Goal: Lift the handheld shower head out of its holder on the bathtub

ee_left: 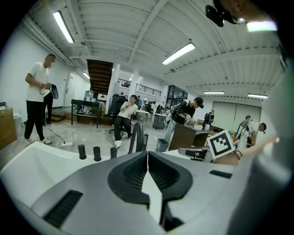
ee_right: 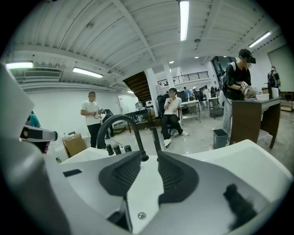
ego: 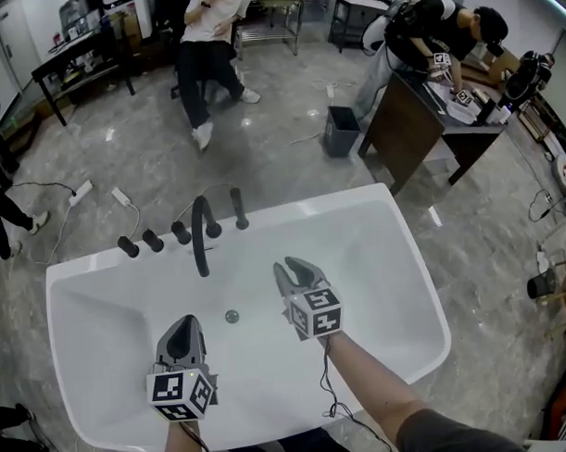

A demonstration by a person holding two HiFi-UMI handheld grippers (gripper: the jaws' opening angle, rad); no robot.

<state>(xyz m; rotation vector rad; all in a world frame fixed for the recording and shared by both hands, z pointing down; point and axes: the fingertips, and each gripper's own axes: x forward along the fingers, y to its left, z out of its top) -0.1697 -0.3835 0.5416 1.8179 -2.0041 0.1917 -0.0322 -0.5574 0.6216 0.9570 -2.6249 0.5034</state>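
The handheld shower head (ego: 238,209) is a slim black rod that stands upright in its holder on the far rim of the white bathtub (ego: 409,262). It stands just right of the arched black spout (ego: 202,237). In the right gripper view the shower head (ee_right: 156,137) rises just beyond the jaws, beside the spout (ee_right: 120,120). My right gripper (ego: 295,265) hovers over the basin short of it; its jaws are slightly open and hold nothing. My left gripper (ego: 185,326) is lower left over the basin, its jaws shut and empty.
Three black knobs (ego: 153,240) line the rim left of the spout. A drain (ego: 231,316) sits in the tub floor. Beyond the tub are a grey bin (ego: 340,130), a dark desk (ego: 414,123), floor cables with a power strip (ego: 82,190), and several people.
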